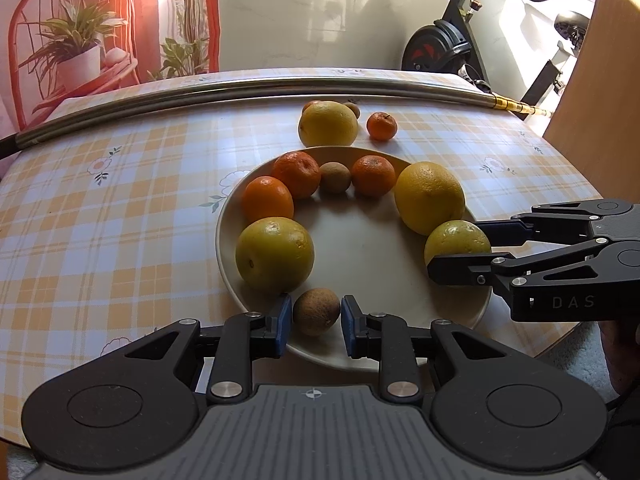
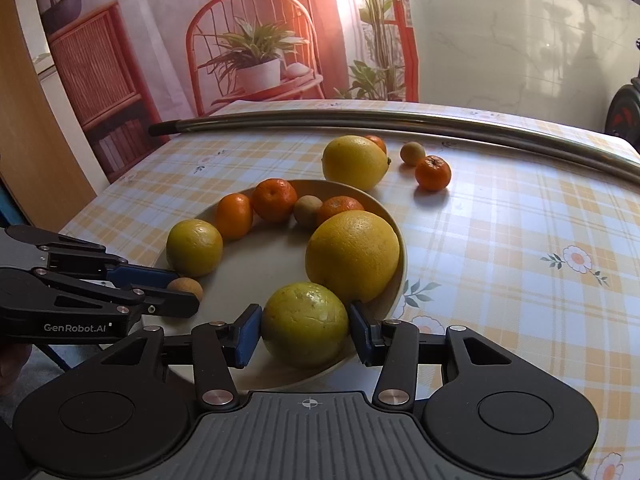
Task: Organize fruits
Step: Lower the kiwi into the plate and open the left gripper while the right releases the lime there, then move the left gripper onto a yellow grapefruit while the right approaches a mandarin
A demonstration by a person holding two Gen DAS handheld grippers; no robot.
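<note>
A cream plate (image 1: 360, 248) on the checked tablecloth holds a ring of fruit. My left gripper (image 1: 316, 320) is shut on a small brown fruit (image 1: 316, 312) that rests at the plate's near rim. In the right wrist view that left gripper (image 2: 186, 290) comes in from the left. My right gripper (image 2: 305, 332) is shut on a yellow-green orange (image 2: 304, 324) sitting in the plate's near right side, against a large yellow grapefruit (image 2: 354, 254). Another yellow-green orange (image 1: 274, 256), three mandarins and a second small brown fruit (image 1: 335, 177) lie along the plate's left and far sides.
Beyond the plate on the cloth lie a big yellow citrus (image 1: 328, 124), a mandarin (image 1: 382, 126), a small brown fruit (image 1: 354, 109) and a part-hidden orange fruit. A metal pole (image 1: 240, 94) runs across the table's far side. A wooden panel (image 1: 600, 80) stands at the right.
</note>
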